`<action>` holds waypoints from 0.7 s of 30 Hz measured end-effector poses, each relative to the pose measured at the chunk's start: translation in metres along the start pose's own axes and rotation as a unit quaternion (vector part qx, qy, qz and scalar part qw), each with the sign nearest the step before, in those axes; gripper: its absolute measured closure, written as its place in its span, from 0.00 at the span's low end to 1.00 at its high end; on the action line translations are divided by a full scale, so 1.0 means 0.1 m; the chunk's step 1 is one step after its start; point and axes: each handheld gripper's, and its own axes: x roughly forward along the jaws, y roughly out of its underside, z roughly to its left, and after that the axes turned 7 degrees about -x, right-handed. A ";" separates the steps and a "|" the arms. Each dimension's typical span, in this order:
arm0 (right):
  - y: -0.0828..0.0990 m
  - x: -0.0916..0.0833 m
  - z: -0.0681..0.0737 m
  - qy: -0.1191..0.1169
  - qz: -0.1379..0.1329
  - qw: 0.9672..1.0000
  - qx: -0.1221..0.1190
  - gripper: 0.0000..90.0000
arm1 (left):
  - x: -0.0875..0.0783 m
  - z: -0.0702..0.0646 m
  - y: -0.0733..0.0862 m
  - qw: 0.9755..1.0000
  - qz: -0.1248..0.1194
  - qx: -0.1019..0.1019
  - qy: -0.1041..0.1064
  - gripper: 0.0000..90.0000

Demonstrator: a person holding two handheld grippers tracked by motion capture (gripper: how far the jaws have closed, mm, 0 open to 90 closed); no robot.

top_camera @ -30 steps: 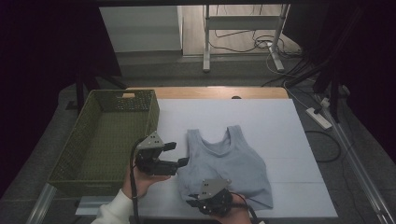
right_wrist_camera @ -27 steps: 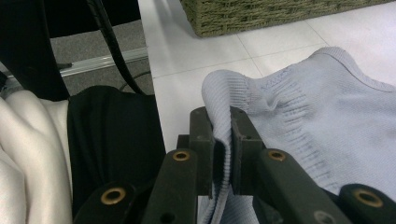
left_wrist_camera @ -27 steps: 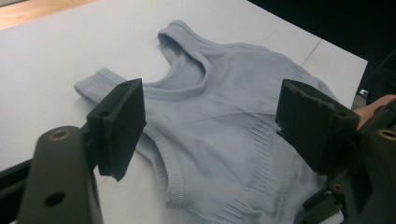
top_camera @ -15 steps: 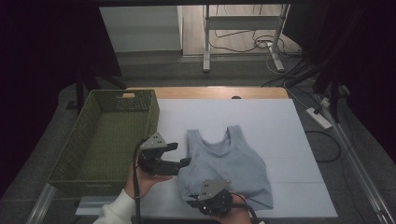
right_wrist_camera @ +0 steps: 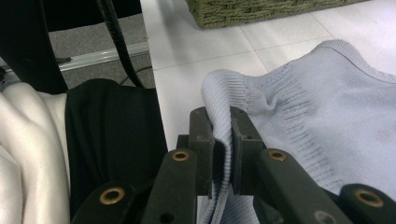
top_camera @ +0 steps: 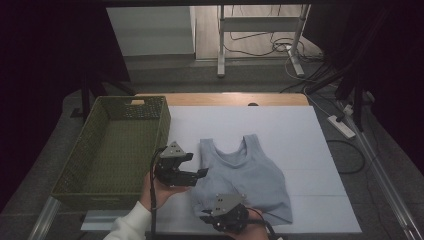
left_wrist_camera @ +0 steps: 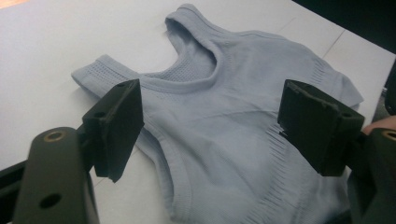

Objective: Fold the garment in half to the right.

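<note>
High view: pale blue ribbed knit tank top (top_camera: 245,175) flat on the white table (top_camera: 300,130), beside the green wicker basket (top_camera: 115,145).
We judge it soft, light, limp; our right gripper (top_camera: 225,216) pinches its hem, left gripper (top_camera: 192,167) gapes empty near the strap.

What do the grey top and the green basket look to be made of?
The grey top looks like a soft, matte stretch knit: ribbed hem, perforated mesh at the neckline. The green basket looks woven, perhaps paper cord or seagrass: a coarse braided weave shows on its walls.
</note>
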 end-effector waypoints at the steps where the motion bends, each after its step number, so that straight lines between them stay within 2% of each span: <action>1: 0.00 0.00 0.00 0.000 0.000 1.000 0.000 0.90 | 0.02 0.01 -0.01 1.000 0.001 0.000 -0.002 0.26; 4: 0.00 0.00 0.00 0.000 0.001 1.000 -0.002 0.90 | 0.12 0.02 -0.02 1.000 0.005 -0.004 -0.017 0.25; 9: 0.01 0.01 0.02 0.000 0.002 1.000 -0.001 0.90 | 0.34 0.11 -0.01 0.999 0.029 -0.010 -0.026 0.25; 14: 0.02 0.01 0.02 -0.001 0.002 1.000 0.000 0.90 | 0.43 0.19 0.00 0.999 0.035 -0.024 -0.026 0.25; 21: 0.01 0.01 0.03 0.000 0.004 1.000 -0.001 0.90 | 0.56 0.28 -0.02 0.998 0.038 -0.043 -0.038 0.25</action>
